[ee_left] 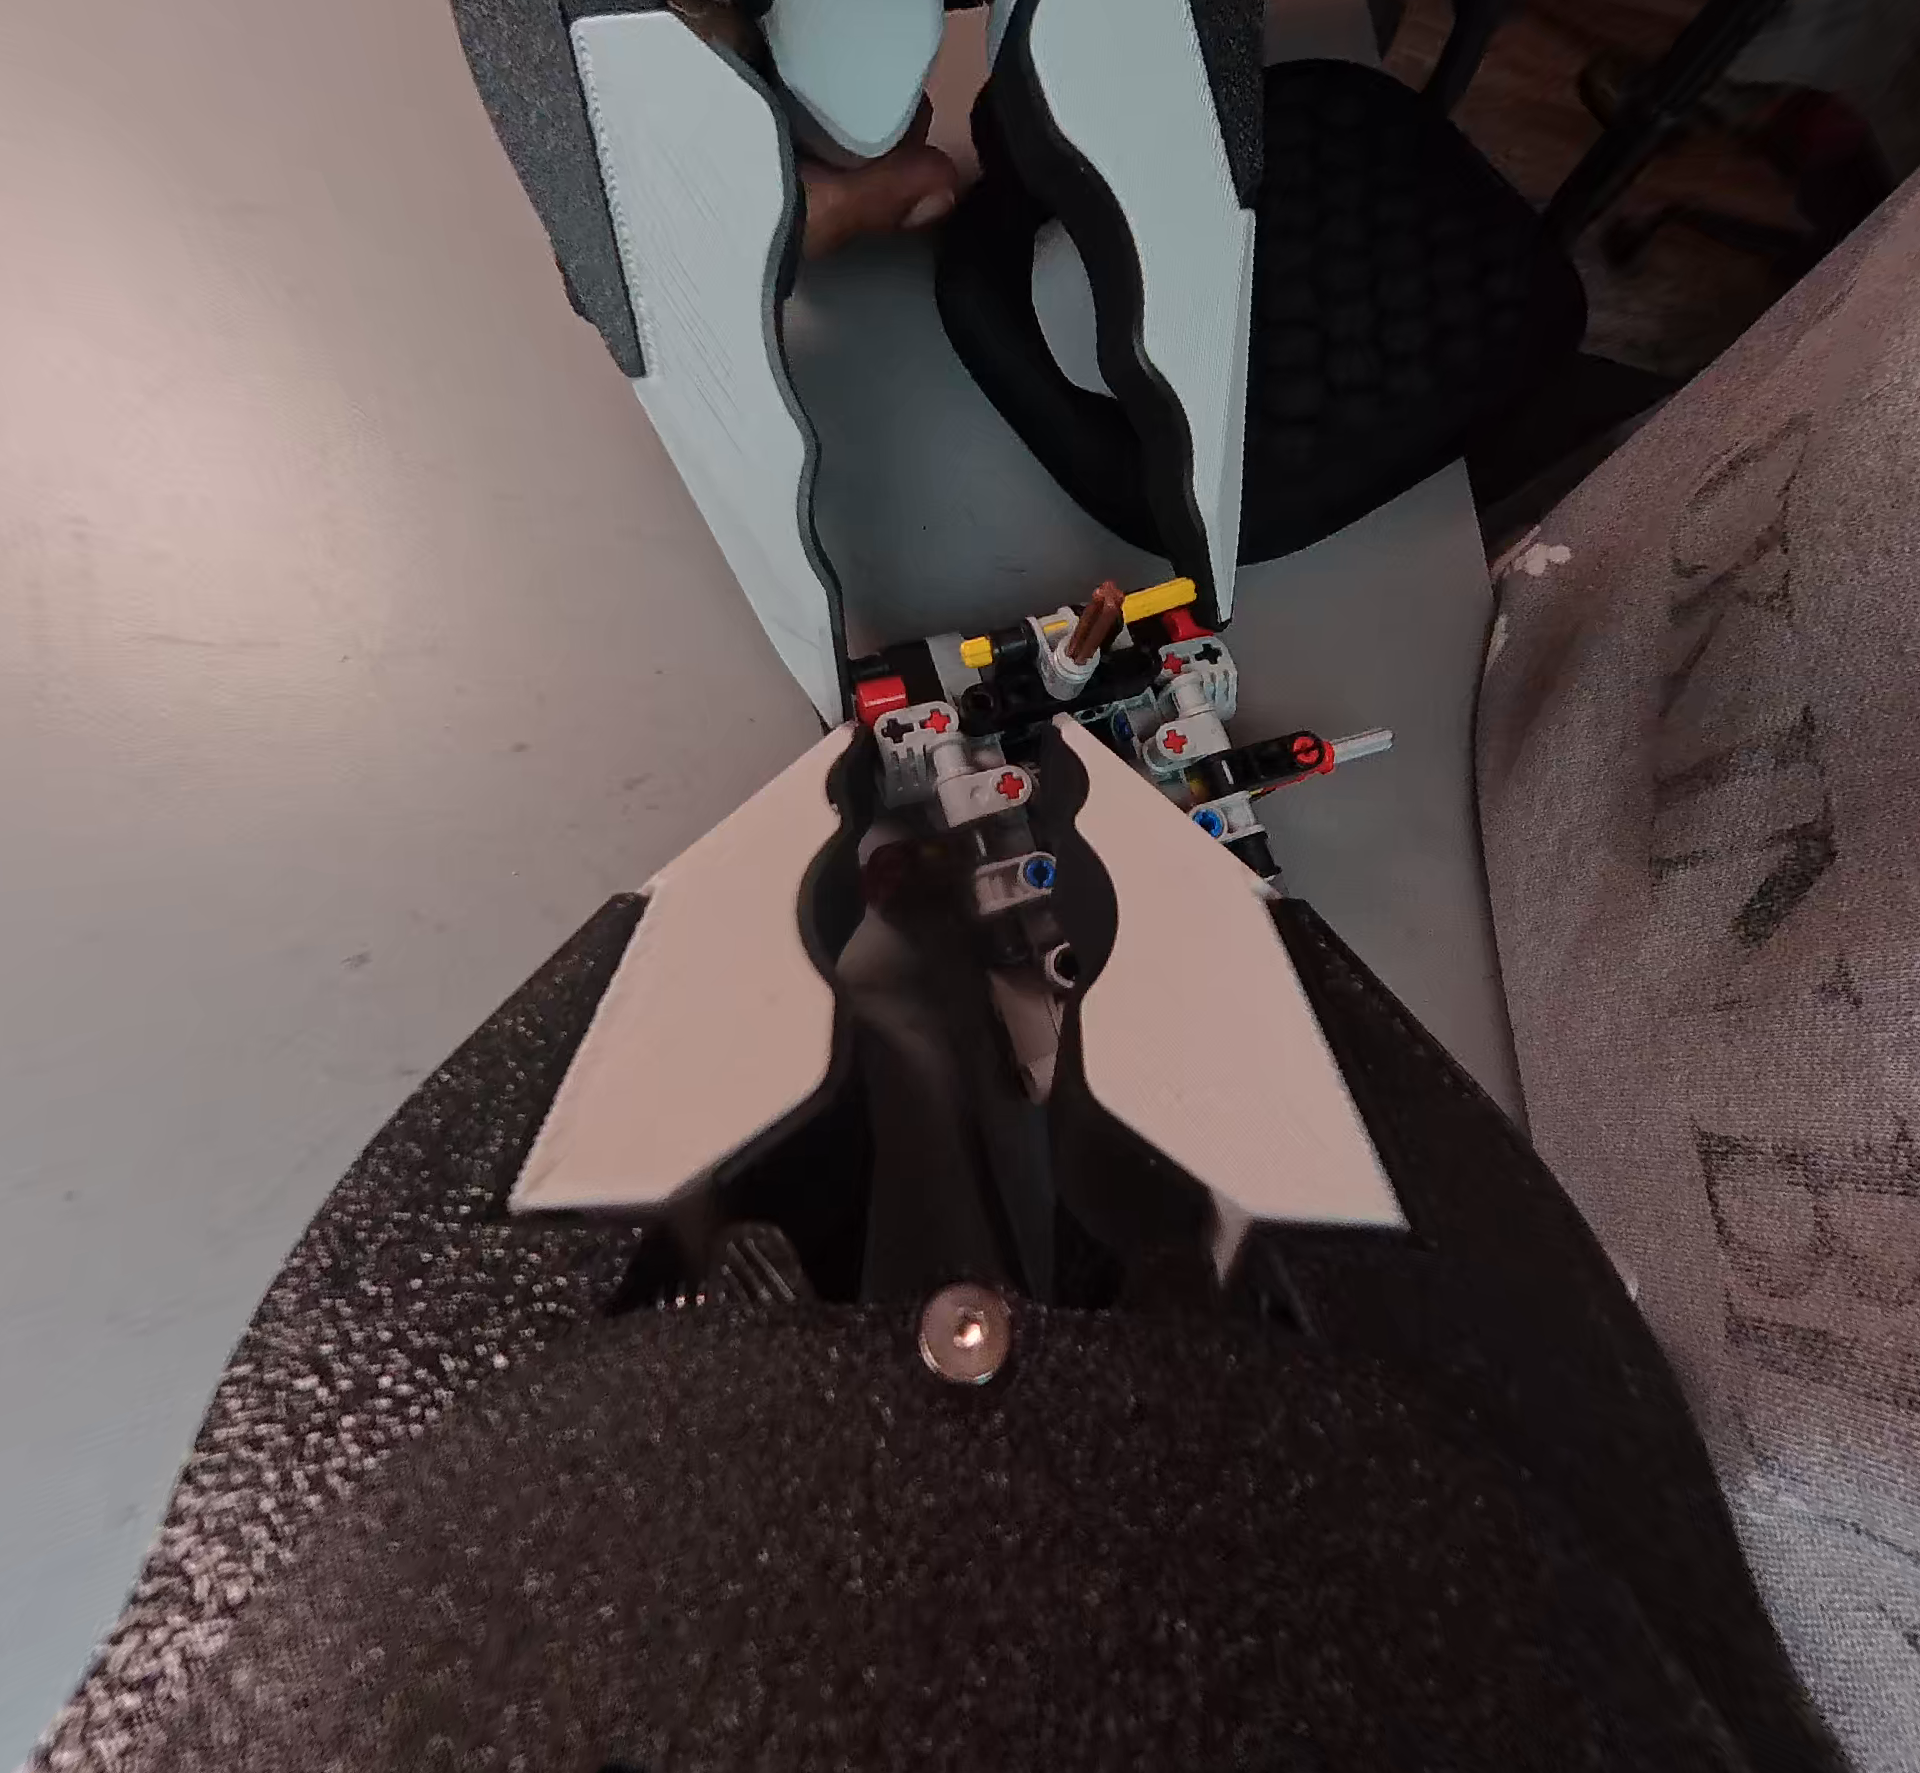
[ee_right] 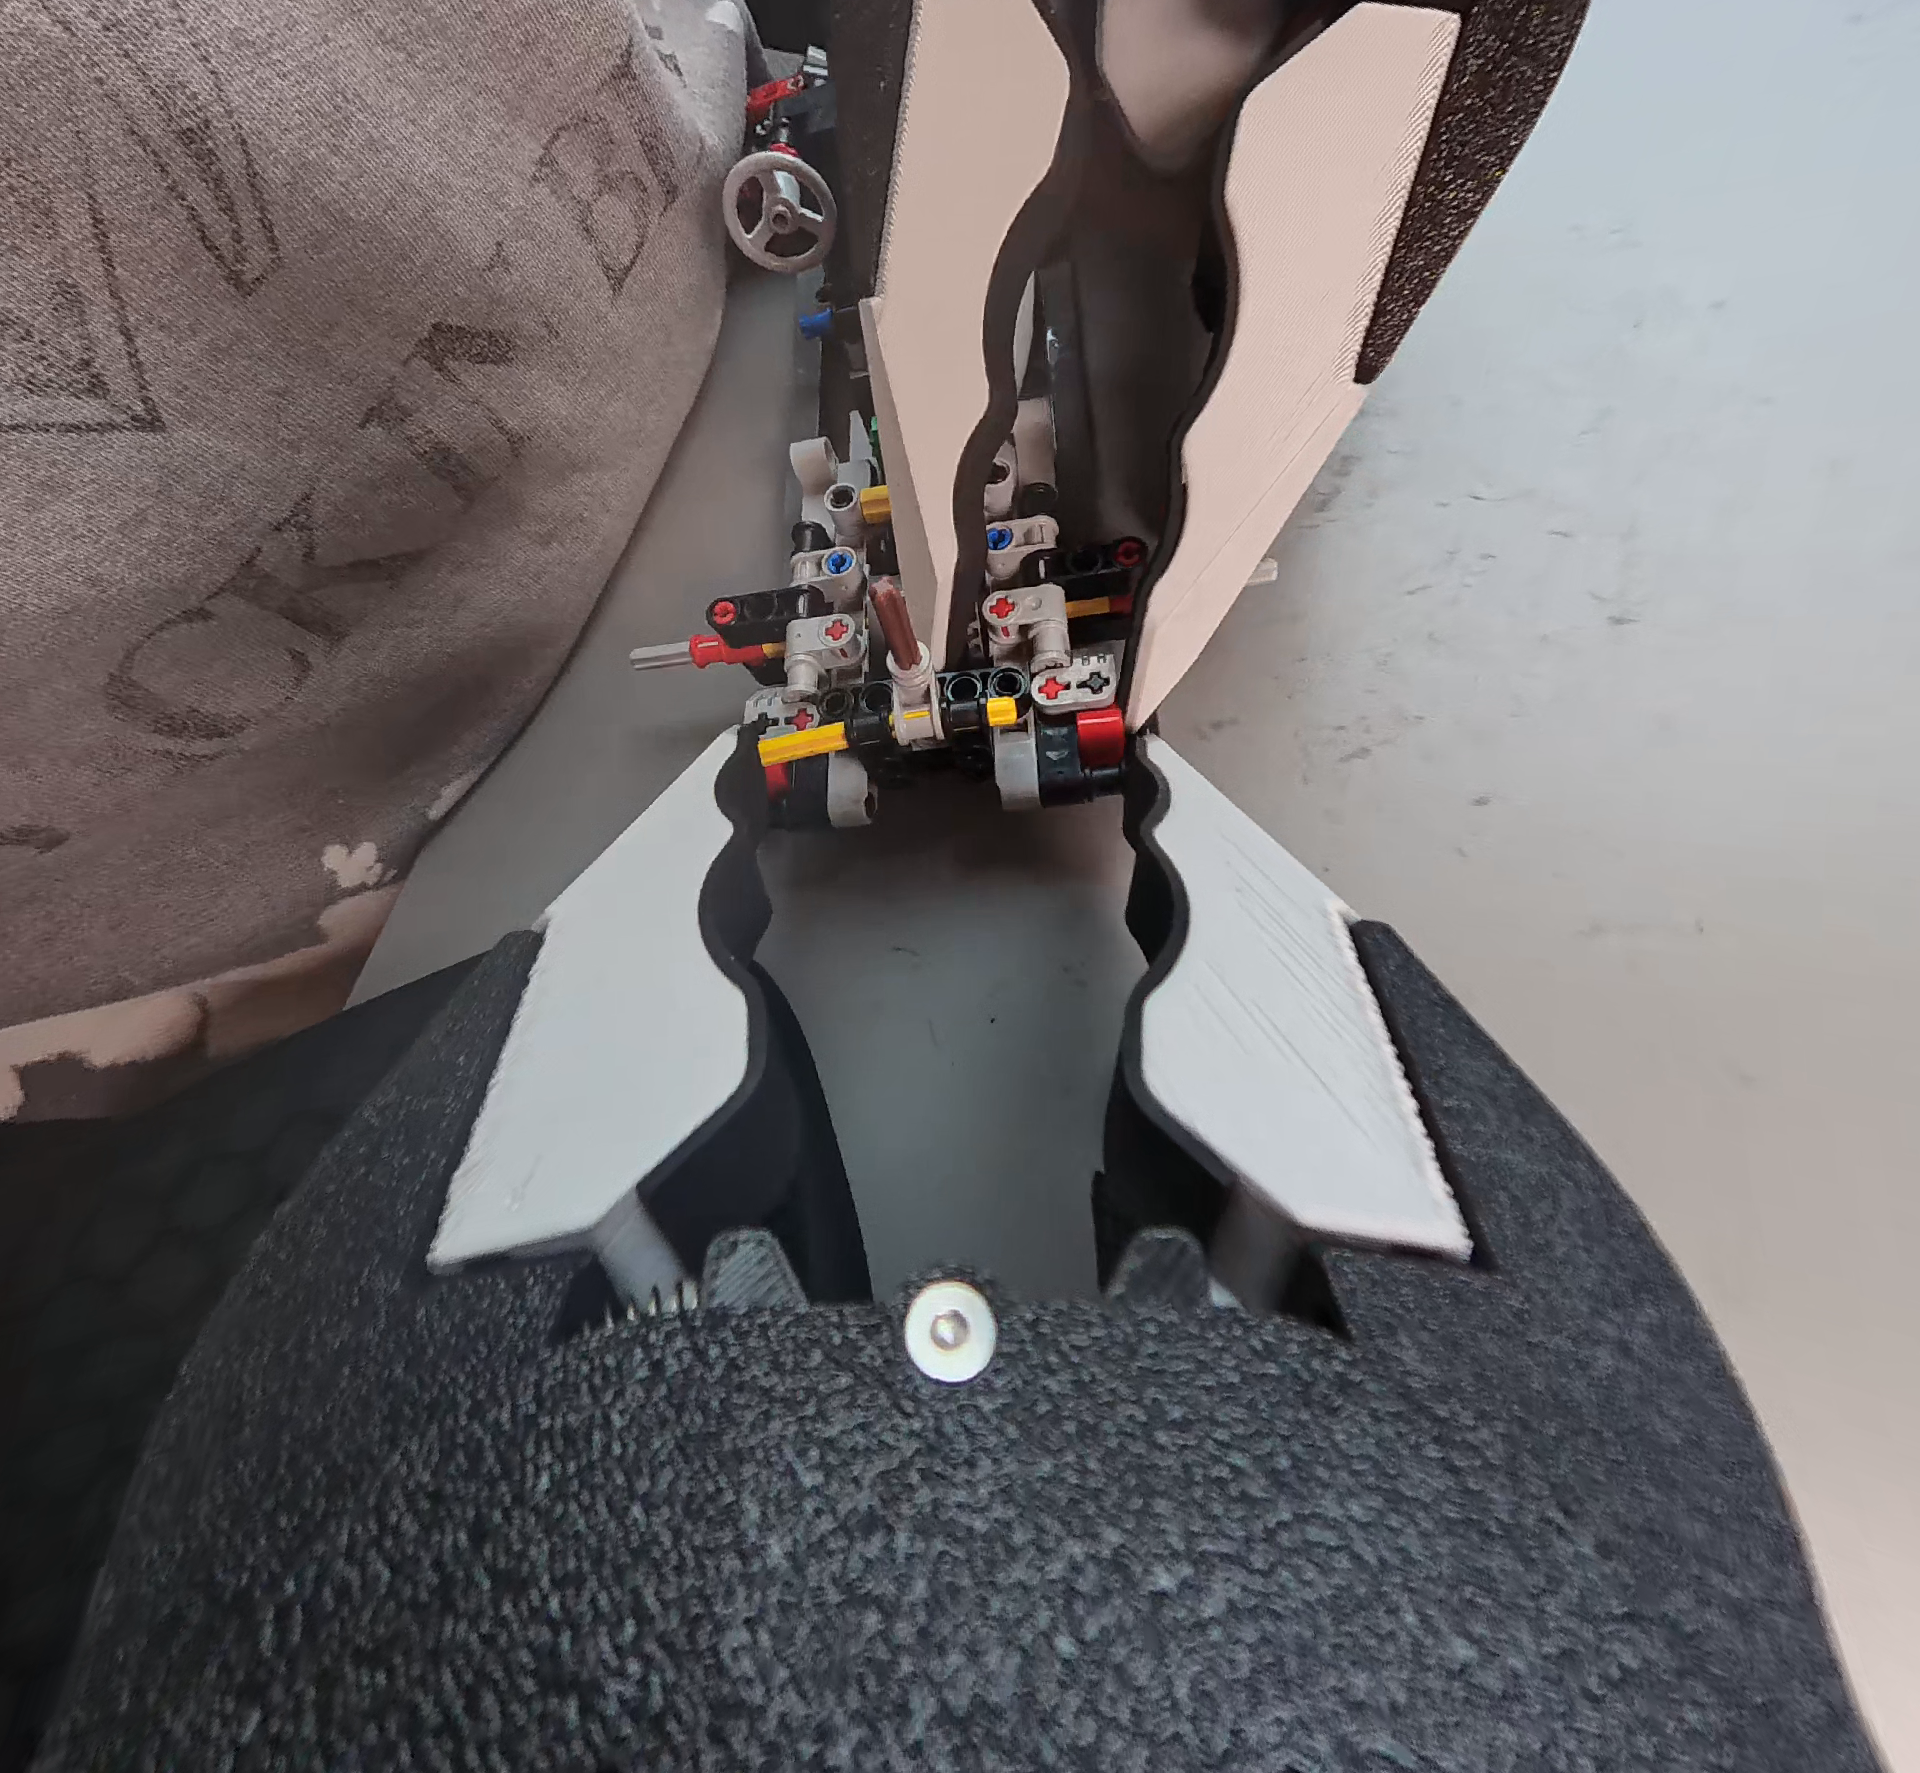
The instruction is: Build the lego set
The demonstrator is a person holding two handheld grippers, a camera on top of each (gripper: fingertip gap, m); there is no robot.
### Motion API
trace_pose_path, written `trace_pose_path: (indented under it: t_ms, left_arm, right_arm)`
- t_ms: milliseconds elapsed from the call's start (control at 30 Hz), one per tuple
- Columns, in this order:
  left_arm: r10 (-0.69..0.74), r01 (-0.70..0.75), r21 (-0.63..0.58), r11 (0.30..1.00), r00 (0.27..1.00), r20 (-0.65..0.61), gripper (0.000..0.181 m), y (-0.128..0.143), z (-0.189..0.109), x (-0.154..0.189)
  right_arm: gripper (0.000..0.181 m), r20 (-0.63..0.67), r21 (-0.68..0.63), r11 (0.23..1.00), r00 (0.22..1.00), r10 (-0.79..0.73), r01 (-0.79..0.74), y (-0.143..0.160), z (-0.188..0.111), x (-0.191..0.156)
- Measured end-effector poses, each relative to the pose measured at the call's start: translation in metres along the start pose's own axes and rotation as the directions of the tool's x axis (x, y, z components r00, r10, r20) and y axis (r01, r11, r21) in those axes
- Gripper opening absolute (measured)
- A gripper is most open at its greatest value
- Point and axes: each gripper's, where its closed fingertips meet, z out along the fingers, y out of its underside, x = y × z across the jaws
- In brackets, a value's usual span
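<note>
A Lego Technic assembly (ee_left: pixel 1049 684) of black, grey, red and yellow parts sits just above the pale table, with a brown axle (ee_left: pixel 1099 620) sticking up from it. My left gripper (ee_left: pixel 954 736) is shut on the near grey connectors of the assembly. My right gripper (ee_left: pixel 1034 663) comes from the far side, its jaws set wide and pressed against both ends of the assembly. In the right wrist view my right gripper (ee_right: pixel 935 747) clamps the assembly (ee_right: pixel 935 715) by its yellow axle end and red end. The left gripper (ee_right: pixel 1039 674) grips it from above, and the brown axle (ee_right: pixel 894 622) shows there too.
A person's grey printed garment (ee_left: pixel 1714 892) is close on one side, also in the right wrist view (ee_right: pixel 260 373). A black mesh chair seat (ee_left: pixel 1403 300) lies beyond the table edge. A grey Lego steering wheel (ee_right: pixel 779 211) and loose parts lie behind the assembly. A hand (ee_left: pixel 883 196) holds the right gripper. Only a small space, under 4 cm, lies between the two pairs of fingers.
</note>
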Motion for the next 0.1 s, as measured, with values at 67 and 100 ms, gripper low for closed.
trace_pose_path:
  t_ms: [67,100]
  left_arm:
    - [0.010,-0.010,0.001,1.000,1.000,0.006,0.029,0.0000,-0.0001,0.0005]
    - [0.013,-0.013,0.001,1.000,1.000,0.008,0.029,0.0000,-0.0001,0.0006]
  right_arm:
    - [0.065,0.015,0.001,1.000,1.000,0.006,-0.006,-0.0006,0.0001,-0.0004]
    - [0.065,0.019,0.002,1.000,1.000,0.009,-0.009,-0.0007,0.0002,-0.0004]
